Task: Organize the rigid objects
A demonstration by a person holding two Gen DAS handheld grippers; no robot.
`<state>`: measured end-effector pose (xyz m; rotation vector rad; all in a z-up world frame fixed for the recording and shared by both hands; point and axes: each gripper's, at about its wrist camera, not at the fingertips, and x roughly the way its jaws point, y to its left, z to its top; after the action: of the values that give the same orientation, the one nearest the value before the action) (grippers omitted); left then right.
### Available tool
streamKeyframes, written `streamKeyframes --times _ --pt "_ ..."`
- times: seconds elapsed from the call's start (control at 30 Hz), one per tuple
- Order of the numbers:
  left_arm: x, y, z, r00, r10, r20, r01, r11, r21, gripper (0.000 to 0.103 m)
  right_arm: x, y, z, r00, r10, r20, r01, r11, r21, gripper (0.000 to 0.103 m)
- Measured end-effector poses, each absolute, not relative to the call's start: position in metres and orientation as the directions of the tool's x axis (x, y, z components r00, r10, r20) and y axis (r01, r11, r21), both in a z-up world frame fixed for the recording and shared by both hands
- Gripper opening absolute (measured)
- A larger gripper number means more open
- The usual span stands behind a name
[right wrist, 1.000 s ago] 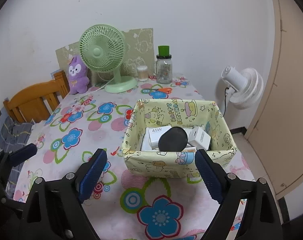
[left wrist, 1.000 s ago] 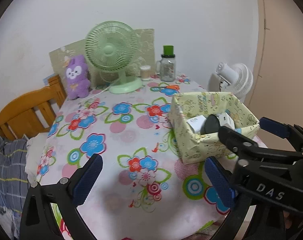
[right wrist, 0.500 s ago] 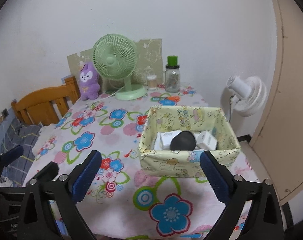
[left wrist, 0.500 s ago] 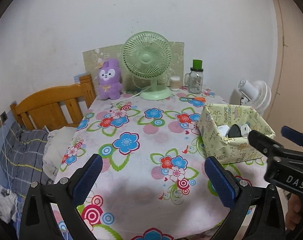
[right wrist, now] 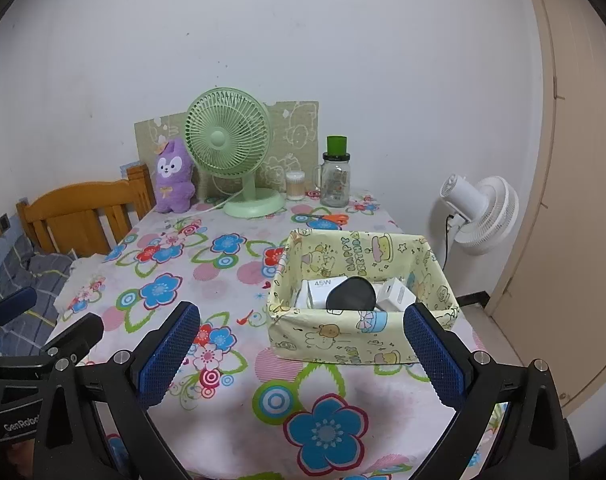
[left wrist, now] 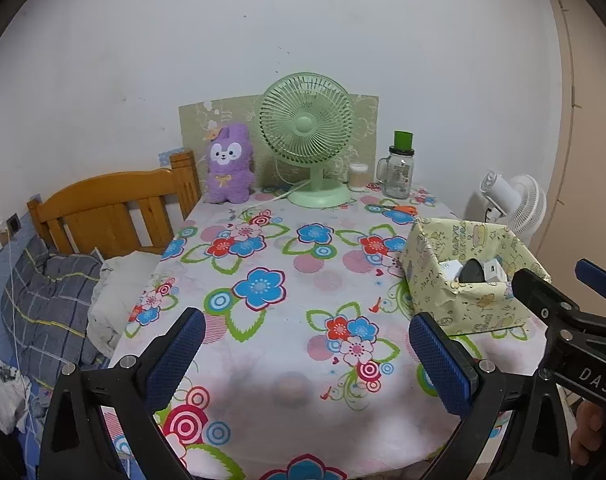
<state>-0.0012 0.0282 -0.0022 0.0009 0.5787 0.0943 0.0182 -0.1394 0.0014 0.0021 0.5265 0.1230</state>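
Observation:
A yellow cartoon-print box (right wrist: 343, 338) stands on the right side of the flowered table (right wrist: 207, 280). Inside it lie a white 45W charger box (right wrist: 323, 289), a black round object (right wrist: 351, 294) and a small white adapter (right wrist: 395, 294). The box also shows in the left wrist view (left wrist: 475, 312). My right gripper (right wrist: 299, 354) is open and empty, held back over the table's near edge, in front of the box. My left gripper (left wrist: 307, 360) is open and empty over the near edge, left of the box.
At the back stand a green desk fan (right wrist: 229, 148), a purple plush (right wrist: 173, 180), a small cotton-swab jar (right wrist: 295, 186) and a glass jar with a green lid (right wrist: 335, 176). A wooden chair (left wrist: 111, 212) and bedding (left wrist: 51, 300) lie to the left. A white floor fan (right wrist: 483, 212) stands at the right.
Both grippers have drawn back and up from the table, so the box and table look smaller and farther. Both stay open and empty.

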Motion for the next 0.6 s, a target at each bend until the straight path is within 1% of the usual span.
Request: streamKeyframes --times 0.27,0.6 --pt "-0.0034 0.0261 -0.0026 0.847 0.093 -0.523 -0.088 0.996 0.035 0.103 0.0176 -0.1399 -0.0001 0.868 0.131 -0.479 -0.127 0.991 0.041 0.103" --pt "-0.0035 0.0227 -0.0035 0.849 0.081 -0.522 -0.075 0.997 0.031 0.103 0.016 -0.1423 -0.0006 0.876 0.106 -0.47 -0.099 0.994 0.039 0.103"
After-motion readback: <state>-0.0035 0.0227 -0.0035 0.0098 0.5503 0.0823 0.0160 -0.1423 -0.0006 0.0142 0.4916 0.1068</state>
